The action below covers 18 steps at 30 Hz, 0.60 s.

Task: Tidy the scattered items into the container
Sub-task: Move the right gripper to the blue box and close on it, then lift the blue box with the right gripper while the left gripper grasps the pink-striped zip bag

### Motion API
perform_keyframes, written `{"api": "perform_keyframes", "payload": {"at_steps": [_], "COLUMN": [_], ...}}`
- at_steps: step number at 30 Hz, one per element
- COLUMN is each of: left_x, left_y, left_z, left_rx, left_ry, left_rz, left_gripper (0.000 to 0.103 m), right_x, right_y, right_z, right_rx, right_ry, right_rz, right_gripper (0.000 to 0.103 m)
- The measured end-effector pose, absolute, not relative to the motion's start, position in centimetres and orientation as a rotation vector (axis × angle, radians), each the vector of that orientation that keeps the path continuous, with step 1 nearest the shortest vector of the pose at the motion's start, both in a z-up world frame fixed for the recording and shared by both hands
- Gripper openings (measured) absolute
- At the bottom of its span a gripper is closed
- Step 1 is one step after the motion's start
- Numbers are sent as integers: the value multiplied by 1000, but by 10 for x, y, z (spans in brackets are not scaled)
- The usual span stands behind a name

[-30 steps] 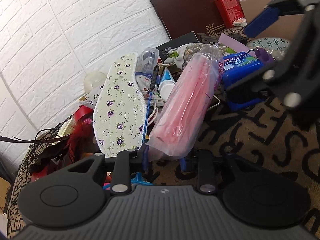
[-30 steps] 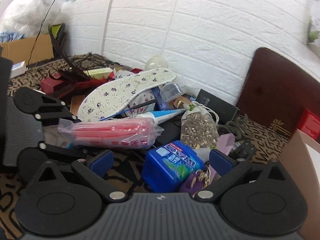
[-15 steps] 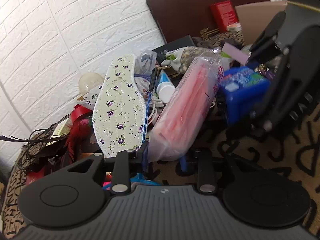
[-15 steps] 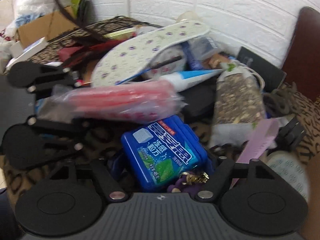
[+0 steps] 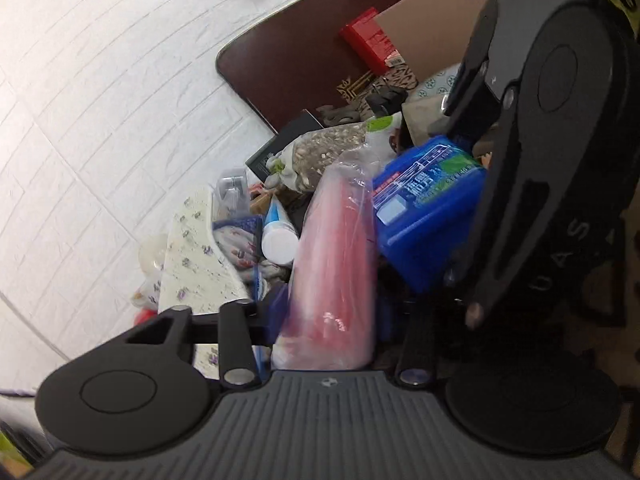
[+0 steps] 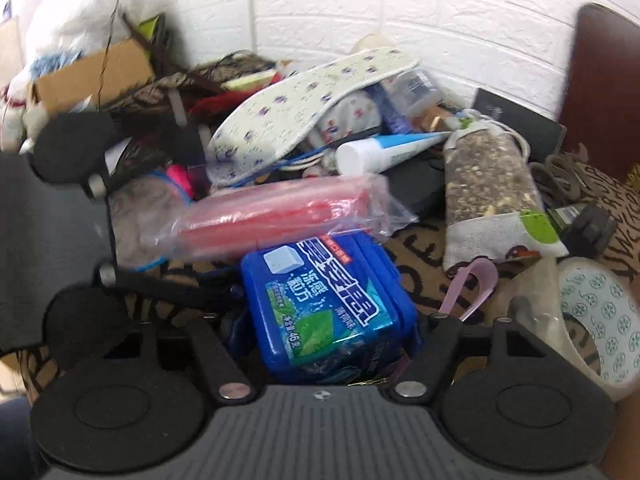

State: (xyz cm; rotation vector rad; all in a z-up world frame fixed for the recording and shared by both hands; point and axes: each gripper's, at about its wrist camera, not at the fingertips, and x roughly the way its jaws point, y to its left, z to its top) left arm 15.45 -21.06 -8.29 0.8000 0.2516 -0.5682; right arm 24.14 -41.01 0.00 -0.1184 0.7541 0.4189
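Note:
My left gripper (image 5: 328, 320) is shut on a clear bag of red straws (image 5: 340, 256), which also shows in the right wrist view (image 6: 280, 216). My right gripper (image 6: 324, 336) is shut on a blue mint box (image 6: 324, 304), seen in the left wrist view (image 5: 424, 204) too, close beside the straw bag. A cardboard box (image 5: 424, 24) stands behind at the upper right of the left wrist view. The right gripper's body fills the right side of that view.
A pile lies against the white brick wall: a floral insole (image 6: 312, 96), a toothpaste tube (image 6: 384, 152), a seed sachet (image 6: 492, 184), a black card (image 6: 516, 116), a tape roll (image 6: 600, 320), feathers (image 6: 168, 84). A dark board (image 5: 304, 56) leans behind.
Both grippers have lifted and tilted. The right gripper closed on the blue mint box and raised it next to the straw bag. The left still holds the bag.

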Motion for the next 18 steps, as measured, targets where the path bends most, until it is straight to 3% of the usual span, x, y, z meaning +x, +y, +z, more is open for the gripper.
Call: {"api": "perform_keyframes", "payload": {"at_steps": [14,16,18], "left_x": [138,132,128], "left_y": [-200,-205,-214], "left_z": [-34,-20,-8], "left_rx": [577,578,573], "left_ry": [336,302,269], "left_rz": [-602,-589,-586], "left_gripper": [29,27,17], "right_x": [223,217,209], "right_y": [-419,-419,-425], "right_z": [46,61,77], "right_rx": [-63,-95,-100], "right_ry": [674,634,592], "right_rz": [385,366,345], "right_gripper": [70,70,70]}}
